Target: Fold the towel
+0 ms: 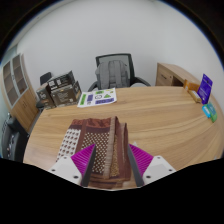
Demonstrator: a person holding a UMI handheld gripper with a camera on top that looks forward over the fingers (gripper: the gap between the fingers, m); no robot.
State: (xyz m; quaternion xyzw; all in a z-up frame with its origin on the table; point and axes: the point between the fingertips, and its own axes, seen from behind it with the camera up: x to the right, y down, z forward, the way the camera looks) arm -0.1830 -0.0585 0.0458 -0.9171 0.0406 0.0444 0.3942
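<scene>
Nearest are the gripper's (110, 165) two white fingers, each with a purple pad (78, 157) on its inner face, standing well apart with a clear gap between them. In that gap, and running a little ahead of the fingertips, lies the brown patterned cloth towel (100, 147). It is soft and rumpled, bunched into long ridges down its middle, with a dotted, woven-looking print and a paler border along its far edge. The towel rests on the table; whether either pad actually touches it I cannot tell, though the right finger stands at the towel's right edge and the left finger overlaps its left side.

Under it is a broad, smooth, light wooden table (160, 115) with a rounded outline. To the right of the towel and beyond it, the tabletop is bare wood for a good stretch, leaving room on those sides.

Farther off, near the table's far edge, lies a flat green-and-white printed sheet (98, 97). Away to the right, near that edge, stand a purple box (206, 88) and a small teal object (209, 113).

Beyond the table a grey office chair (115, 72) faces it. To the left stands a wire rack (60, 90) holding items, to the right a low wooden cabinet (178, 74), all before a plain white wall (90, 35).
</scene>
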